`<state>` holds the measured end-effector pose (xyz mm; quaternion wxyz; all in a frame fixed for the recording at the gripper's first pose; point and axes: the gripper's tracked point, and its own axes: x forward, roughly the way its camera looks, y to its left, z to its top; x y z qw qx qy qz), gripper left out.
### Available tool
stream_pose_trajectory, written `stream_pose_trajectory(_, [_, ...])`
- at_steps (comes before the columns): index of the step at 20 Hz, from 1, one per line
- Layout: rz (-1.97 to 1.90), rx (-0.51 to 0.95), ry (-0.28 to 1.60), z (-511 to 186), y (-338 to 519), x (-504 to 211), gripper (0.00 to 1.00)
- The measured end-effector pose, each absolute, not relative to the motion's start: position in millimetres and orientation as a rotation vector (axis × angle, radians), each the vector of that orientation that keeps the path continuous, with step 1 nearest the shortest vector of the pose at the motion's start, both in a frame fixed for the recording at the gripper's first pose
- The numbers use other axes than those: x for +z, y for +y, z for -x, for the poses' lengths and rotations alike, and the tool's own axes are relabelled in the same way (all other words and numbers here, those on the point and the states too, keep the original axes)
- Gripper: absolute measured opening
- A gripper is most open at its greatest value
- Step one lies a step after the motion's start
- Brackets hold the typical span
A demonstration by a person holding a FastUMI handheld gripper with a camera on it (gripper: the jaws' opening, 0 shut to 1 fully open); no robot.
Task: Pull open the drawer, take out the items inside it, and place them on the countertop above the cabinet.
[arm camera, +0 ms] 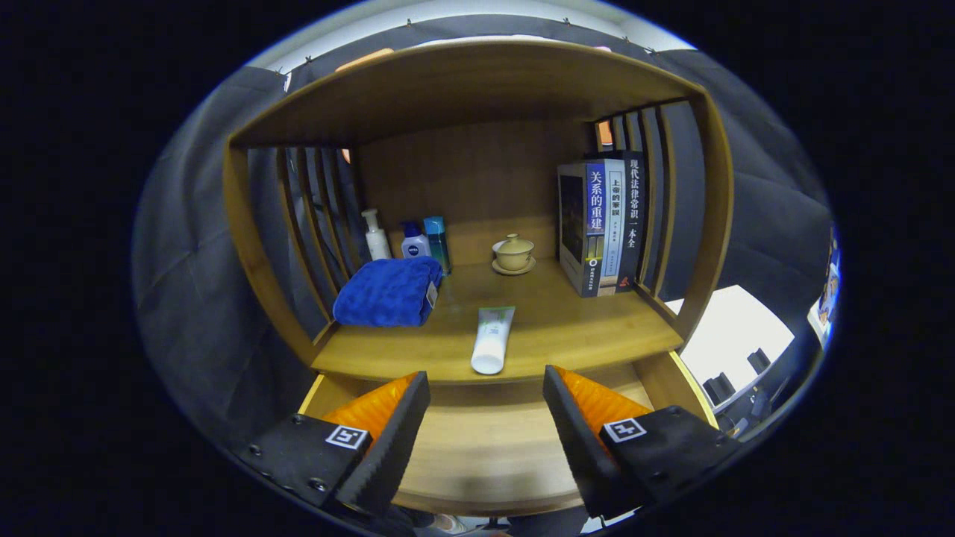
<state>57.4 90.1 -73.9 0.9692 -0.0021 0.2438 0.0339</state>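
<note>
My gripper is open, its two fingers spread wide with nothing between them. They hover over the pulled-out wooden drawer, whose bare bottom shows beneath them. Just beyond the fingertips, on the countertop above the cabinet, a white tube with a green end lies near the front edge, cap toward me. A folded blue towel rests on the countertop to the left of the tube.
Behind the towel stand a white pump bottle, a blue-and-white bottle and a teal box. A lidded cup on a saucer sits at the back middle. Books stand at the right. Slatted side walls and a top board enclose the shelf.
</note>
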Motion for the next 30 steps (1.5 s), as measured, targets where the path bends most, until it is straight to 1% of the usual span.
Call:
stream_pose_trajectory(3, [0.039,0.058,0.418,-39.2,82.1,-83.1,0.99])
stream_pose_trajectory(7, [-0.018,0.069,0.359,-9.6,87.8,-100.2,0.99])
stream_pose_trajectory(14, [-0.007,0.039,0.287,46.8,76.4,-116.7,0.99])
stream_pose_trajectory(18, [0.009,0.054,0.278,76.2,80.8,-130.2,0.98])
stream_pose_trajectory(26, [0.067,0.009,0.373,84.5,66.0,-186.6,0.99])
stream_pose_trajectory(27, [0.064,0.007,0.332,78.9,67.3,-184.5,0.98])
stream_pose_trajectory(30, [0.070,0.009,0.327,81.4,67.6,-179.5,0.98])
